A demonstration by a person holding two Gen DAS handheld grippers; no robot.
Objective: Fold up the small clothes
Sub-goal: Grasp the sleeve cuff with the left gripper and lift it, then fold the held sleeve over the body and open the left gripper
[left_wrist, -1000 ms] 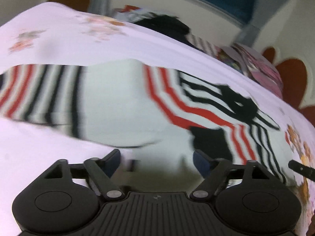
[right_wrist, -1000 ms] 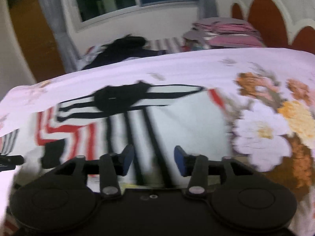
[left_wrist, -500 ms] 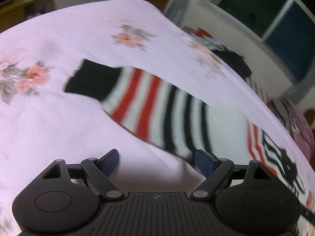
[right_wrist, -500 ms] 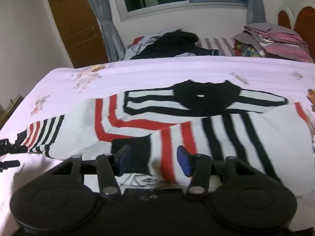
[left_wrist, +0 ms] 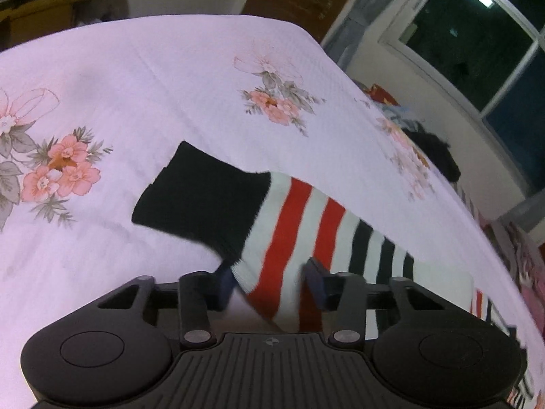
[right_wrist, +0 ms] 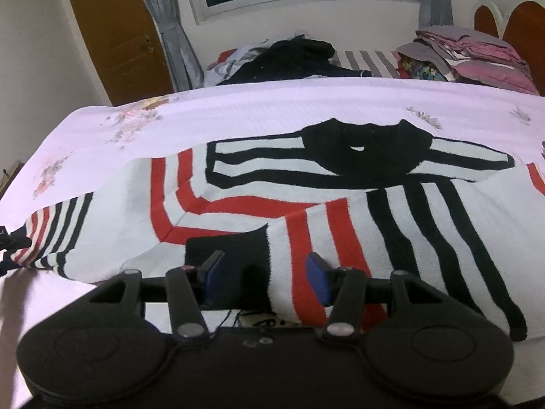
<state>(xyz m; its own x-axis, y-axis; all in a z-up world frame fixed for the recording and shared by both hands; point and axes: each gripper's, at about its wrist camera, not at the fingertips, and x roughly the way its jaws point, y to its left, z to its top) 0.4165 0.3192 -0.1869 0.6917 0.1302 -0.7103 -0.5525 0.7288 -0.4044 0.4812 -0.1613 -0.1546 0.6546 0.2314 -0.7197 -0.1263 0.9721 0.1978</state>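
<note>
A white sweater [right_wrist: 391,235] with red and black stripes and a black collar lies flat on the bed. Its right sleeve is folded across the body, black cuff [right_wrist: 235,255] near my right gripper [right_wrist: 264,274], which is open with the cuff and striped sleeve end between its fingers. The left sleeve [left_wrist: 306,235] stretches out, ending in a black cuff [left_wrist: 201,201]. My left gripper [left_wrist: 269,281] is open, its fingers straddling the red-striped part of that sleeve. The left gripper's tip shows at the edge of the right wrist view [right_wrist: 10,245].
The bed has a pale pink floral sheet [left_wrist: 136,102]. At its far side lie a heap of dark clothes [right_wrist: 289,58] and a stack of folded pink and grey clothes [right_wrist: 477,58]. A brown door [right_wrist: 115,30] and a window are behind.
My left gripper has swung left from the sweater's body to the left sleeve end and closed in on it. My right gripper has moved left from the right side to the folded sleeve's cuff.
</note>
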